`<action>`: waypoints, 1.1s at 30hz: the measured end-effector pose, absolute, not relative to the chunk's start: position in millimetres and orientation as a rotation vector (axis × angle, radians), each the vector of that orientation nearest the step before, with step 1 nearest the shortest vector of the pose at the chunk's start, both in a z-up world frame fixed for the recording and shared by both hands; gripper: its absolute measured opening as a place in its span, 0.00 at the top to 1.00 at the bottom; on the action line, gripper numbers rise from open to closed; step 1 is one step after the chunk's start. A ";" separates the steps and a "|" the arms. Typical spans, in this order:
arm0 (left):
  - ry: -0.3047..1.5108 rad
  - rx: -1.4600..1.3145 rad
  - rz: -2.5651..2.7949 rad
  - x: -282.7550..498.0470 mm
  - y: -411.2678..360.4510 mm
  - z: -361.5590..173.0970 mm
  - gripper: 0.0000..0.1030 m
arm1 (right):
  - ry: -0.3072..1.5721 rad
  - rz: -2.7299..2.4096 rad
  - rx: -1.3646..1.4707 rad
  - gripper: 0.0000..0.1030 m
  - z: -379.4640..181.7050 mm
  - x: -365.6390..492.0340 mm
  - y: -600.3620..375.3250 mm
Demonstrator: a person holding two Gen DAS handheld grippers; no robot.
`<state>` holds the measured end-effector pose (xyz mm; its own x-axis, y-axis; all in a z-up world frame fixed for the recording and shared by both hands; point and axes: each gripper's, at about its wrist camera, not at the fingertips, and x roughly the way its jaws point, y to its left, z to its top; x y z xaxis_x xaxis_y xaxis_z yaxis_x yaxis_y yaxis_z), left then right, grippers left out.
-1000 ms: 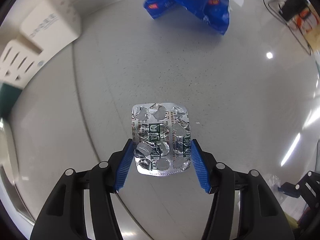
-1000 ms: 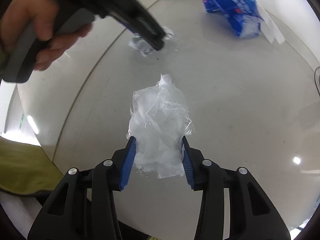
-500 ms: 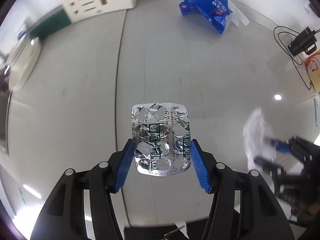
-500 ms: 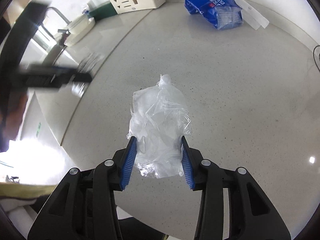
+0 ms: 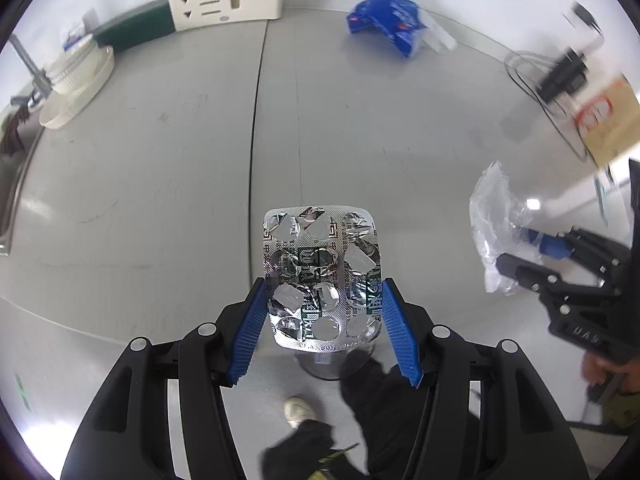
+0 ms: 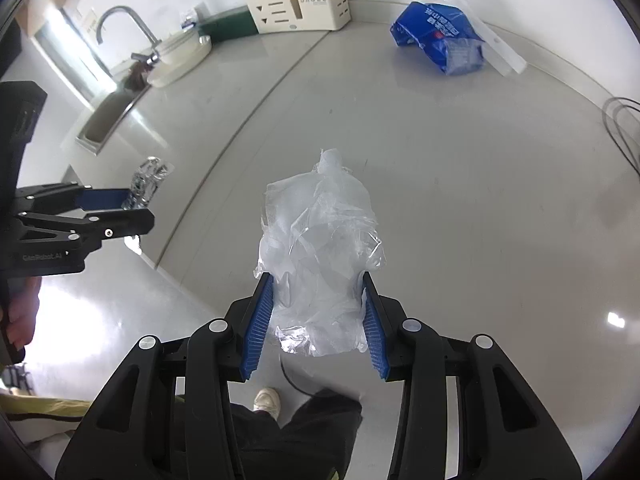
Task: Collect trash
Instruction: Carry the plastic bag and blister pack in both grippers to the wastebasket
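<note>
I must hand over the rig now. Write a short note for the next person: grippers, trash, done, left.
Left gripper: shut on the empty blister pack, lifted clear of the counter.
Right gripper: shut on the crumpled clear plastic bag, also lifted.
Done: both pieces picked up.
Left: drop both in a bin, none in view. The blue package lies at the counter's back by the wall, possibly trash too.

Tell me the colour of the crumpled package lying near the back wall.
Blue, with white print; the package shows best in the right wrist view.

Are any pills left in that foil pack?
Empty, apparently: the blister pack shows torn-open foil over every visible pocket.
</note>
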<state>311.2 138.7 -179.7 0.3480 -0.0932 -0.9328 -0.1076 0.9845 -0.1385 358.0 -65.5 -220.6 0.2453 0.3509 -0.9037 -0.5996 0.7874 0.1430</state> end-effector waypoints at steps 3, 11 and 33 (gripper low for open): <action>1.208 -0.183 -0.051 273.3 139.7 -186.7 0.45 | 1.178 0.587 -0.232 0.59 -219.6 313.1 -73.7; 1.226 -0.188 -0.133 182.2 136.4 -201.9 0.45 | 1.288 0.439 -0.266 0.59 -253.1 219.4 -88.6; 1.379 -0.298 -0.096 185.7 93.2 -484.5 0.45 | 1.483 0.436 -0.087 0.58 -508.1 253.9 -110.8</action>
